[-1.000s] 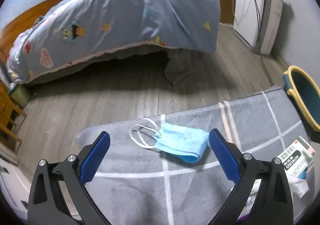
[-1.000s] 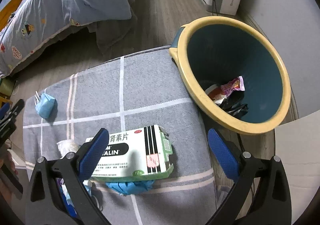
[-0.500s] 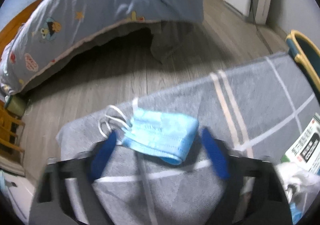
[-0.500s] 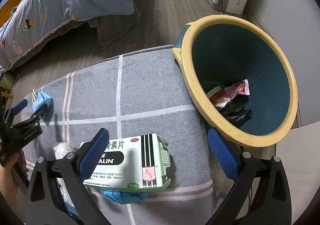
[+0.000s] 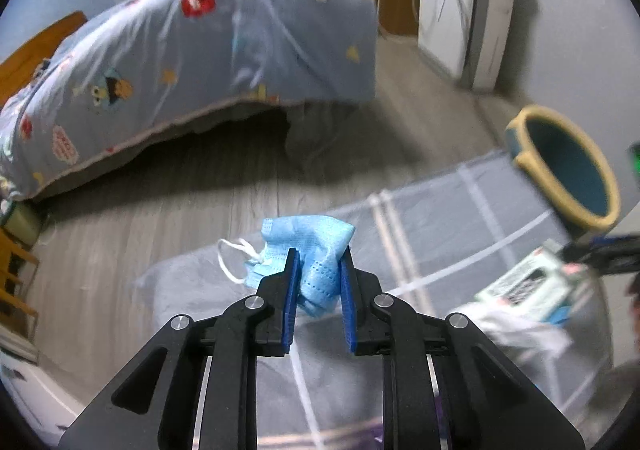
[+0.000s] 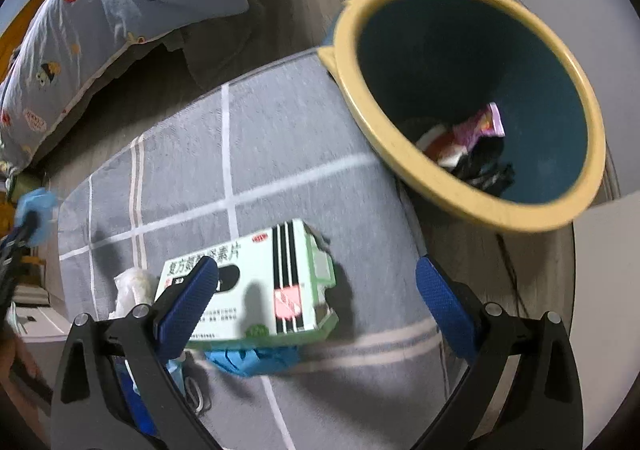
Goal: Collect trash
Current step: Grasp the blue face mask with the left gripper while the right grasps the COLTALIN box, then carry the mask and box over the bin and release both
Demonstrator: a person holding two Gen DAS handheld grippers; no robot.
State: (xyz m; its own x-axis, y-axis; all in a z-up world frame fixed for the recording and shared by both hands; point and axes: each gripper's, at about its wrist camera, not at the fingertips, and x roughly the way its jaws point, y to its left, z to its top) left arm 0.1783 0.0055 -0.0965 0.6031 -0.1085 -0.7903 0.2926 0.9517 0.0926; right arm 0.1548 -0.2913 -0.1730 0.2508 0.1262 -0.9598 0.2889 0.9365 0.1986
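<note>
A crumpled blue face mask point(image 5: 310, 250) is pinched between the blue pads of my left gripper point(image 5: 319, 256), whose jaws are closing on it; it hangs just above the grey checked rug point(image 5: 440, 250), its white ear loops point(image 5: 232, 258) dangling left. In the right wrist view the mask point(image 6: 38, 204) shows small at the far left edge. My right gripper point(image 6: 316, 278) stands open above a green-and-white medicine box point(image 6: 260, 286) lying on the rug point(image 6: 280, 154). A teal bin with a yellow rim point(image 6: 472, 90), point(image 5: 568, 174) holds several wrappers point(image 6: 468, 138).
Under the box lie a blue glove-like scrap point(image 6: 252, 360) and a white crumpled tissue point(image 6: 132, 286). A bed with a patterned blue quilt point(image 5: 180, 50) stands behind the rug. A white appliance point(image 5: 460, 6) stands at the back right on grey wood flooring point(image 5: 180, 186).
My left gripper dropped onto the mask, closed its jaws on it and lifted it off the rug. My right gripper sank closer over the medicine box, still open.
</note>
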